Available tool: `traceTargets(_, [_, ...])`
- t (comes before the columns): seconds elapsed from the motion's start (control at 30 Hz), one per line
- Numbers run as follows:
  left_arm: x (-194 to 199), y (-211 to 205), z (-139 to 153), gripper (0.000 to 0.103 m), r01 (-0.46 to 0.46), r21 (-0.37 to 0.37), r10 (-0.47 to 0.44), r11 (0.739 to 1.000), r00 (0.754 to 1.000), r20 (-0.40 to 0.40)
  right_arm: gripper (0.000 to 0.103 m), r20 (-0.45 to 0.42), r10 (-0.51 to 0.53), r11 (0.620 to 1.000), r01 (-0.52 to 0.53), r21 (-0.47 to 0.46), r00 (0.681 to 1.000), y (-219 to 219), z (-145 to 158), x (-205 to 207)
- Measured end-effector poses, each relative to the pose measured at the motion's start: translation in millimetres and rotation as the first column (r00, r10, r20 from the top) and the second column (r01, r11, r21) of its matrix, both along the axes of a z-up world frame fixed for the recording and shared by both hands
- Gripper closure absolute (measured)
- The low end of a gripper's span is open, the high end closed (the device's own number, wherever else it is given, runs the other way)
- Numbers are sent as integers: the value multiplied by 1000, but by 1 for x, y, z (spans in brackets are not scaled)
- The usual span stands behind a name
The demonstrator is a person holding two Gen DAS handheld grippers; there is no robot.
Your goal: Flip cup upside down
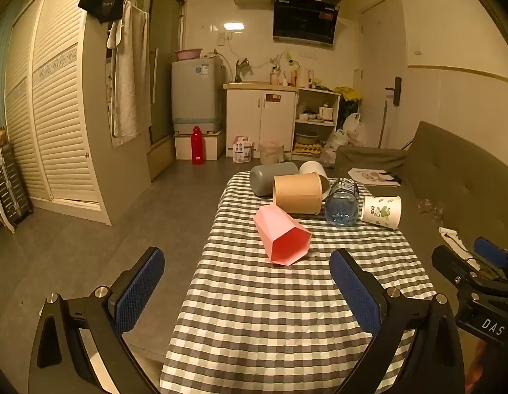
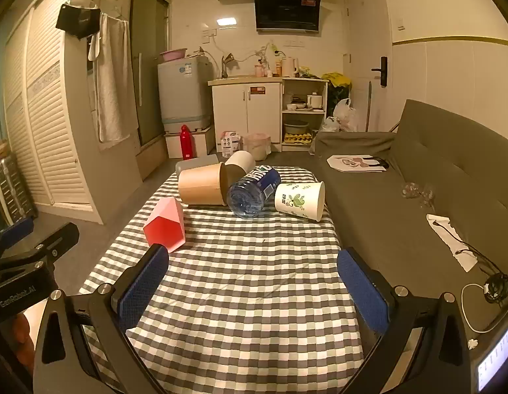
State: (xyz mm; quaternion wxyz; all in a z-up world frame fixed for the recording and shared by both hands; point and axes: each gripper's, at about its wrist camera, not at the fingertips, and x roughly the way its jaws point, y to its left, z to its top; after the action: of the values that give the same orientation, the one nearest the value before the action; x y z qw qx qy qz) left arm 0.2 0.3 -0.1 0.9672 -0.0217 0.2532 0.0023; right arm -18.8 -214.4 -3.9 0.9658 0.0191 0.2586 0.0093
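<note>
A pink faceted cup [image 1: 282, 238] lies on its side on the checked tablecloth [image 1: 273, 312], its mouth toward me; it also shows in the right wrist view [image 2: 165, 224]. Behind it lie a tan paper cup [image 1: 298, 193], a grey cup [image 1: 272, 177], a white cup [image 1: 314, 168], a water bottle [image 1: 342, 202] and a white paper cup with green print [image 1: 382, 211], all on their sides. My left gripper [image 1: 247, 282] is open and empty, in front of the pink cup. My right gripper [image 2: 254, 279] is open and empty over the cloth's near middle.
A grey sofa [image 2: 434, 177] runs along the table's right side, with papers [image 2: 357, 163] and cables [image 2: 483, 282] on it. Open floor [image 1: 122, 223] lies to the left. A kitchen counter [image 1: 260, 87] and washing machine [image 1: 196, 93] stand at the back.
</note>
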Motion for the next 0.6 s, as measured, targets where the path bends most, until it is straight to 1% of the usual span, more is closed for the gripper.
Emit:
traceTargets(0.3, [-1, -4, -1, 0, 4, 19, -4, 1000, 1000, 8, 0, -5, 1, 1000, -1, -2, 1000, 0, 0, 0])
traceTargets(0.6, [-2, -4, -2, 0, 6, 20, -6, 1000, 1000, 4, 0, -6, 0, 1000, 0, -4, 1000, 1, -1, -1])
